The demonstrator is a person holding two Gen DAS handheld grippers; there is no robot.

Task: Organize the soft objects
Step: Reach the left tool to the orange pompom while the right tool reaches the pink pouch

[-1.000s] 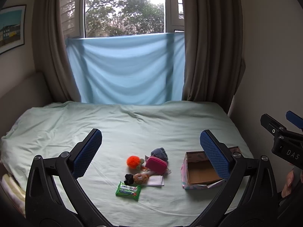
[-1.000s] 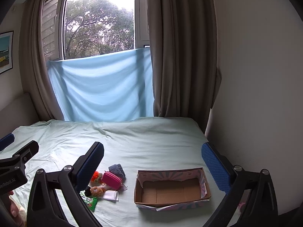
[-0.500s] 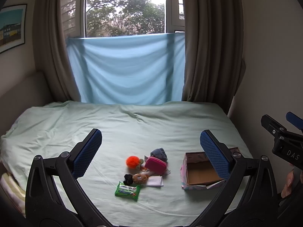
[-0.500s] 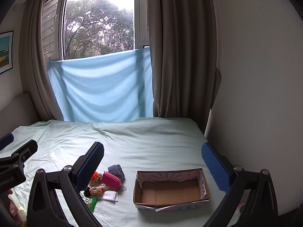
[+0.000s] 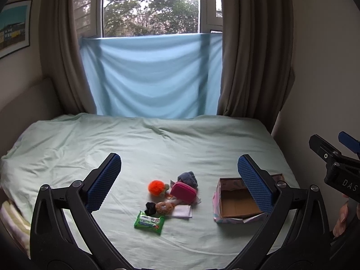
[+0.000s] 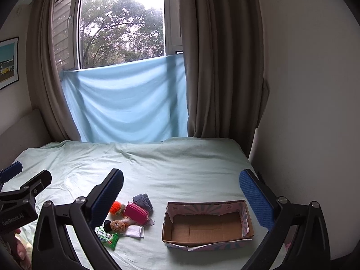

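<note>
Both claws, left claw (image 5: pixel 178 182) and right claw (image 6: pixel 181 196), hang released above the bed (image 5: pixel 157 148); small soft objects (image 5: pixel 173 198) cluster lower centre, left of an empty cardboard box (image 6: pixel 207 225).

Soft items (image 5: pixel 171 199) clustered beside empty open box (image 5: pixel 236 207).

Background: bed by a window.
Pale green bedsheet (image 5: pixel 180 144), wrinkled. Blue cloth (image 5: pixel 153 76) hangs across lower window (image 5: pixel 150 6), between brown curtains (image 5: pixel 254 45). Framed picture (image 5: pixel 13 27) on left wall.
</note>
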